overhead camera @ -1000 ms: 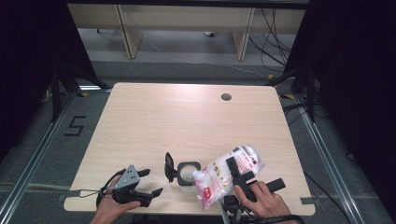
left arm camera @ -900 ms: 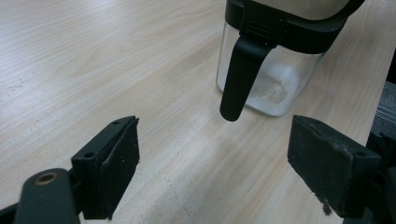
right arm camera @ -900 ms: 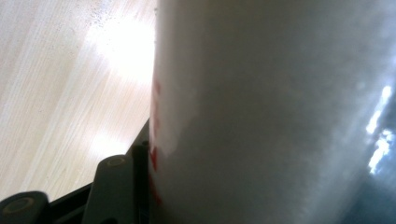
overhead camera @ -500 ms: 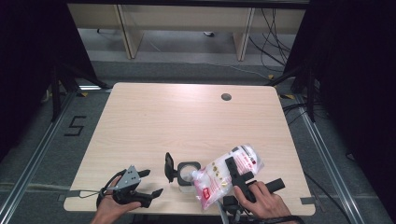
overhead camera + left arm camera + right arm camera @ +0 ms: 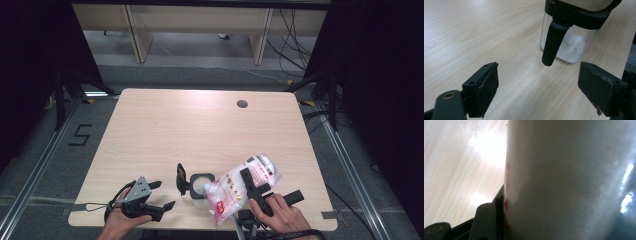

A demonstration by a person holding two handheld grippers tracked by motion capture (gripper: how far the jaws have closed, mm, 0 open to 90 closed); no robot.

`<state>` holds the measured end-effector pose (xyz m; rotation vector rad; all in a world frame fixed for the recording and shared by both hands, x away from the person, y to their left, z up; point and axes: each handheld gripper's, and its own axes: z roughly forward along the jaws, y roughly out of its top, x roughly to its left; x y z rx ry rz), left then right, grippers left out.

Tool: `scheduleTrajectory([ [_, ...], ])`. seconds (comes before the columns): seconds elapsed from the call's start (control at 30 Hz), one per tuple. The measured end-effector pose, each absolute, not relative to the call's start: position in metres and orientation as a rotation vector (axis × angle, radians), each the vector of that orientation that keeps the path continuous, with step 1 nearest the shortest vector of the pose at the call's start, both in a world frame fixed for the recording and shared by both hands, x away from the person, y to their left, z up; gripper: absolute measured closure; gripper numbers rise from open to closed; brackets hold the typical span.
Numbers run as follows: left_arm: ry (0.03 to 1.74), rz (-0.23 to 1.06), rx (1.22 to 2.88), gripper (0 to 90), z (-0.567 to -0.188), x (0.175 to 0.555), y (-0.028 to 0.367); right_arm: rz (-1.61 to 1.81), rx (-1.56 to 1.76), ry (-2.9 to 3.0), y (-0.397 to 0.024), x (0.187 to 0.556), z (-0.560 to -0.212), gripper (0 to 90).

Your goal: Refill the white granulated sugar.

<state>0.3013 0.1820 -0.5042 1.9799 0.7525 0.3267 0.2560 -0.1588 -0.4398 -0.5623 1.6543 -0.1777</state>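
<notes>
A pouring step is judged to be in hand: the bag, near the table's near edge, is pinched by the right gripper and tilted leftward, mouth over the open jar. More tilt, kept over the opening, seems needed next. The left gripper, jaws spread and empty, is held left of the jar.

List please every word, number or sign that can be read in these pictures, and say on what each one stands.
"5": dark floor marking left of the table.
Plastic bag in the right gripper: red and white print, too small in the high view and too blurred in the right gripper view to read.
Glass jar with black lid: no lettering visible.
</notes>
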Motion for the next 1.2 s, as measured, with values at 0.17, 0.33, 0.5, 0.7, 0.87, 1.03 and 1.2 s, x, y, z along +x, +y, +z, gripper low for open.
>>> scheduleTrajectory([
  [0.17, 0.741, 0.326, 1.976, 16.2, -0.5046, 0.3008, 0.1805, -0.182, -0.578, 1.645, -0.1615, 0.2575, -0.4386, 45.8],
  [0.33, 0.718, 0.341, 1.986, 16.2, -0.5031, 0.3012, 0.1845, -0.176, -0.54, 1.66, -0.1626, 0.258, -0.4409, 45.9],
  [0.5, 0.718, 0.348, 1.987, 16.2, -0.5027, 0.3007, 0.1863, -0.159, -0.528, 1.664, -0.161, 0.2583, -0.4424, 46.0],
  [0.7, 0.745, 0.334, 1.974, 16.3, -0.5036, 0.3006, 0.1847, -0.156, -0.542, 1.659, -0.1598, 0.2609, -0.4406, 46.1],
  [0.87, 0.714, 0.344, 1.985, 16.3, -0.5027, 0.3006, 0.1849, -0.173, -0.548, 1.665, -0.1623, 0.2614, -0.4408, 46.2],
  [1.03, 0.747, 0.326, 1.968, 16.3, -0.5032, 0.2998, 0.1851, -0.193, -0.574, 1.651, -0.1623, 0.2619, -0.4385, 46.2],
  [1.2, 0.72, 0.34, 1.982, 16.3, -0.5021, 0.3001, 0.1852, -0.156, -0.564, 1.654, -0.1619, 0.2619, -0.4387, 46.3],
])
